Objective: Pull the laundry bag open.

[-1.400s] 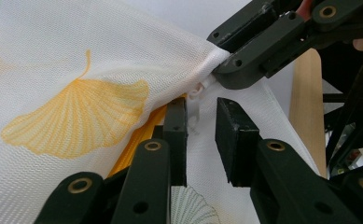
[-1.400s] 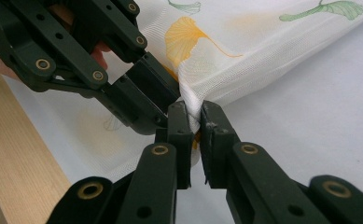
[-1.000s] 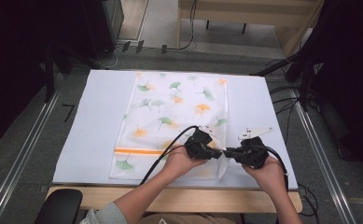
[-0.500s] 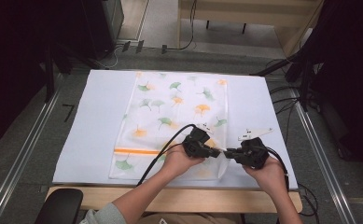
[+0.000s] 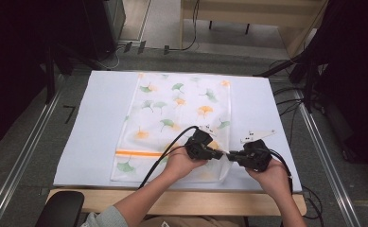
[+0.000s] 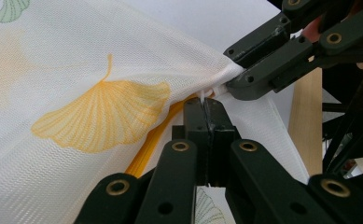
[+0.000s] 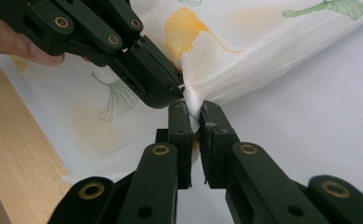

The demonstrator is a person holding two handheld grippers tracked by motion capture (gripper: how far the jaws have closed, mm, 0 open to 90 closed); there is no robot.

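White mesh laundry bag printed with ginkgo leaves [image 5: 181,113]: flat on white-covered desk [image 5: 92,123], near right corner lifted. Left claw [image 6: 206,105] and right claw [image 7: 194,109] both clamped on that corner, side by side. Judged early stage; opening or folding remains undone.

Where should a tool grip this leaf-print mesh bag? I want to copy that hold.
Grip the mesh bag at its near right edge by the orange zipper, coming in from the right and the near side. There the thin mesh bunches into a ridge, where left tool and right tool pinch it.
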